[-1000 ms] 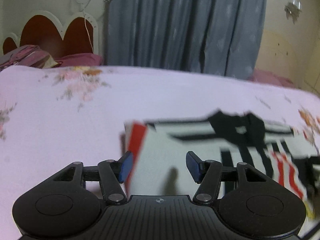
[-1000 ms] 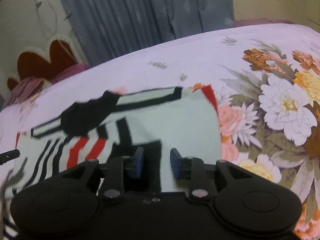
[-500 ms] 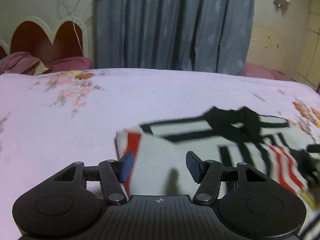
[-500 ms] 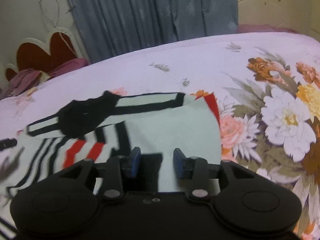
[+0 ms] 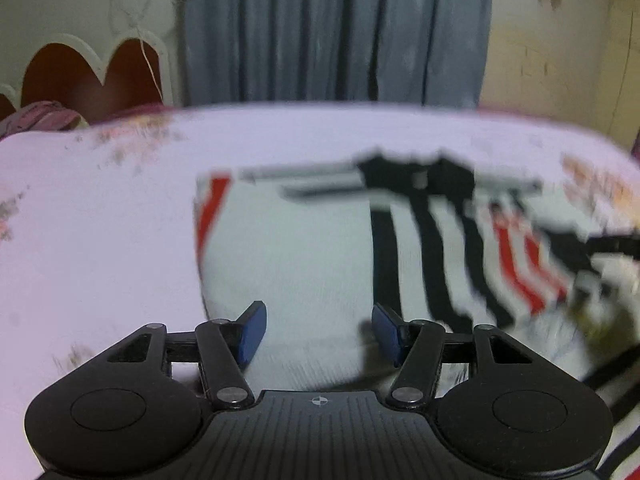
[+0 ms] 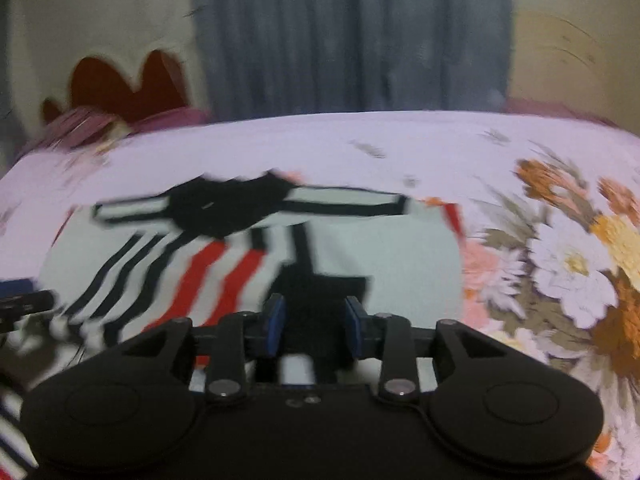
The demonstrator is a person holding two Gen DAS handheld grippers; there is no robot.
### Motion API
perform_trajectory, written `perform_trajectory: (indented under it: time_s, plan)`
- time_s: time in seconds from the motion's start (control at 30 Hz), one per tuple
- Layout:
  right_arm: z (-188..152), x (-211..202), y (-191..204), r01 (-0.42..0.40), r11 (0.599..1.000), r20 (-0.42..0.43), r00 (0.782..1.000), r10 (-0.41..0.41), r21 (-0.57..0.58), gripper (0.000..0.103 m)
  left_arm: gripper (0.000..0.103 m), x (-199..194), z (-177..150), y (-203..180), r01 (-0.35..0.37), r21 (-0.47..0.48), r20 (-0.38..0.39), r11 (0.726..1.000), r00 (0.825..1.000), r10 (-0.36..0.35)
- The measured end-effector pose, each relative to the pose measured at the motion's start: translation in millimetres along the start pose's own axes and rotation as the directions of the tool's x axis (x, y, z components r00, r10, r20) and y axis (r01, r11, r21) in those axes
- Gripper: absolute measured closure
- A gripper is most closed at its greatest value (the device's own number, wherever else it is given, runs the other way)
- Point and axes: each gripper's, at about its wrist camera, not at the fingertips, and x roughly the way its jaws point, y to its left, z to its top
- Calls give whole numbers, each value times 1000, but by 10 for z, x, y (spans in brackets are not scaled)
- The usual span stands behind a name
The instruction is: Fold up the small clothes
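Now nearer than a second ago, the spread left claw (image 5: 318,334) and narrower, closing right claw (image 6: 314,330) hover empty over the striped shirt (image 5: 320,248) lying flat on the bed (image 5: 100,220), its fold apparently about to begin.

Striped garment (image 5: 304,248) on floral bedsheet (image 5: 100,220)
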Motion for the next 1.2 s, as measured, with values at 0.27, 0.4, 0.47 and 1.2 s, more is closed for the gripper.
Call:
perform_trajectory:
  time_s: [0.27, 0.4, 0.47, 1.2]
  plan:
    - [137, 156, 4, 35, 999, -6, 999, -35, -1, 74, 44, 37, 520, 210, -36, 34, 76, 999, 997, 34]
    - [437, 493, -136, 67, 997, -43, 997, -65, 40, 73, 44, 579, 903, 505, -29, -8, 18, 1000, 999, 29]
    - [431, 697, -163, 66, 997, -116, 991, -61, 39, 78, 41, 916, 918, 640, -23, -35, -58, 999, 998, 21]
    - [270, 714, 314, 74, 993, -102, 991, -83, -90, 73, 38, 645, 666, 58, 25, 92, 14, 995, 1000, -26]
